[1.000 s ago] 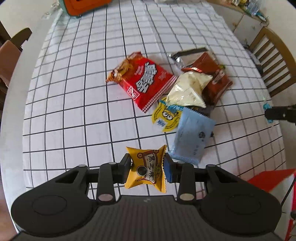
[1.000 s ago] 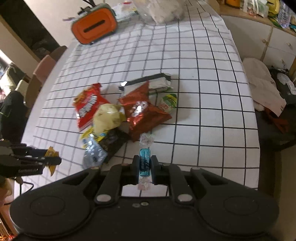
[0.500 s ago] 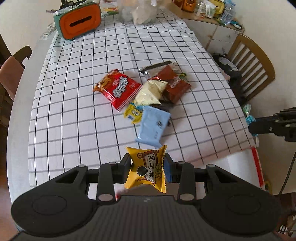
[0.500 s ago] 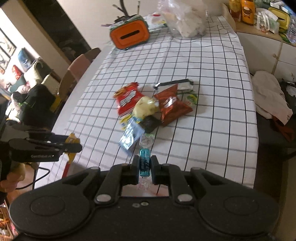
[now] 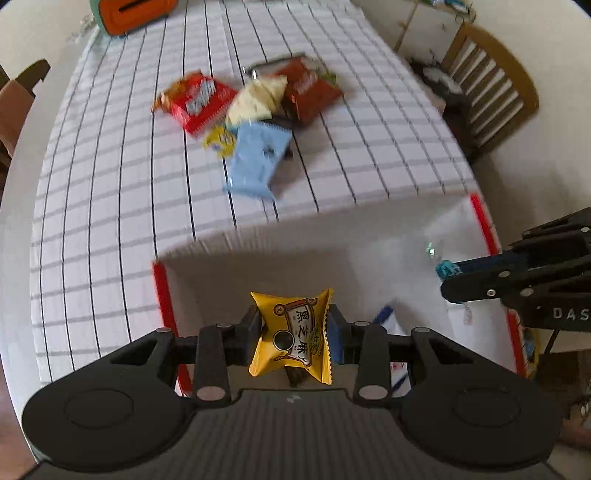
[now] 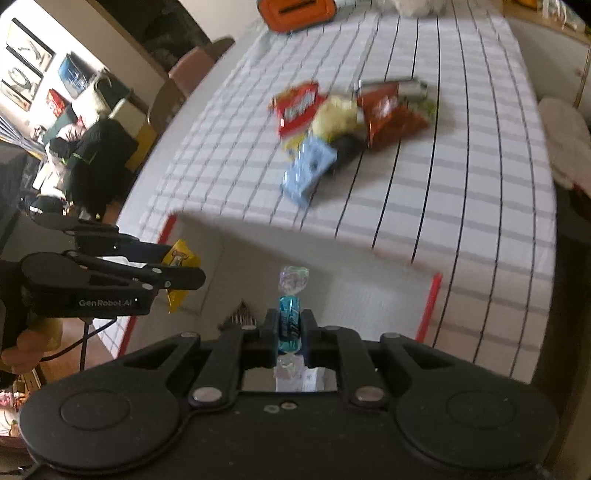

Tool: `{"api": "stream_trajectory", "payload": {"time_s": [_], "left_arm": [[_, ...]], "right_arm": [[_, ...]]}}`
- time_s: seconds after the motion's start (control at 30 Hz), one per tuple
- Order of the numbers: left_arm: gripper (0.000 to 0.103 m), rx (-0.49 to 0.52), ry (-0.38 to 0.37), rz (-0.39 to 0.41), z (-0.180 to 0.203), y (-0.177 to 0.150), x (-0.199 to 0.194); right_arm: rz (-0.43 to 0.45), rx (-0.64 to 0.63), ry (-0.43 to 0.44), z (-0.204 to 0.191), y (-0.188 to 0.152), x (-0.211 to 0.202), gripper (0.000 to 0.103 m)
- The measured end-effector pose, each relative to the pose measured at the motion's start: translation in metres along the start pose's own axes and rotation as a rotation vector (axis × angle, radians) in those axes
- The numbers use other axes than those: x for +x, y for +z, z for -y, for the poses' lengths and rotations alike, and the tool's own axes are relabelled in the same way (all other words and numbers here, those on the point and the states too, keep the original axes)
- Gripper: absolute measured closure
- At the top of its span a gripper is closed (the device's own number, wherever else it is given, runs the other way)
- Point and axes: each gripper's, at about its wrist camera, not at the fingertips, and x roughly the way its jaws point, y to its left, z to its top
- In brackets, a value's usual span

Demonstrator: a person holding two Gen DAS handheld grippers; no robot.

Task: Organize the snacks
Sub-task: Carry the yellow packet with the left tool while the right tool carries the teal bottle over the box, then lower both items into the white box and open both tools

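Left gripper (image 5: 293, 334): fingers clamped on yellow square snack packet (image 5: 291, 334), lower centre of frame, over white red-edged box (image 5: 258, 266) | Right gripper (image 6: 290, 330): fingers clamped on blue twist-wrapped candy (image 6: 289, 325), lower centre, over same box | Remaining snack packets (image 5: 255, 110): heaped mid-bench (image 5: 110, 184), upper centre, on white grid-checked cloth.

- The snack pile (image 5: 255, 107) is smeared by motion blur in both views, so no lettering on the red packet (image 5: 197, 101) can be read.
- A dark packet (image 6: 345, 149) is mostly buried under the others, maybe chocolate.
- The orange box (image 5: 133, 11) is cut off by the top edge.
- The white box (image 5: 369, 236) is half hidden behind the left gripper (image 5: 293, 326), contents unclear.
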Motion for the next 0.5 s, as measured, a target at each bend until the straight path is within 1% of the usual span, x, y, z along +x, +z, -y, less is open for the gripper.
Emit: {"api": "stream_trajectory", "payload": {"time_s": [0.17,0.23,0.33,0.5], "left_arm": [[0.067,0.007,0.026,-0.069,0.015,-0.016,0.02],[0.067,0.002,0.024,-0.088,0.018,-0.02,0.026],[0.067,0.011,0.041,-0.112,0.025,-0.02,0.033],[0.066,0.006,0.06,-0.188,0.032,-0.019,0.05]], "right_arm": [[-0.057,0.0,-0.008,-0.004,-0.019,0.023,0.092],[-0.079,-0.002,-0.02,-0.005,-0.022,0.033,0.092],[-0.104,0.002,-0.032,-0.006,-0.027,0.045,0.092],[-0.145,-0.009,-0.053,-0.007,-0.033,0.061,0.092]]}}
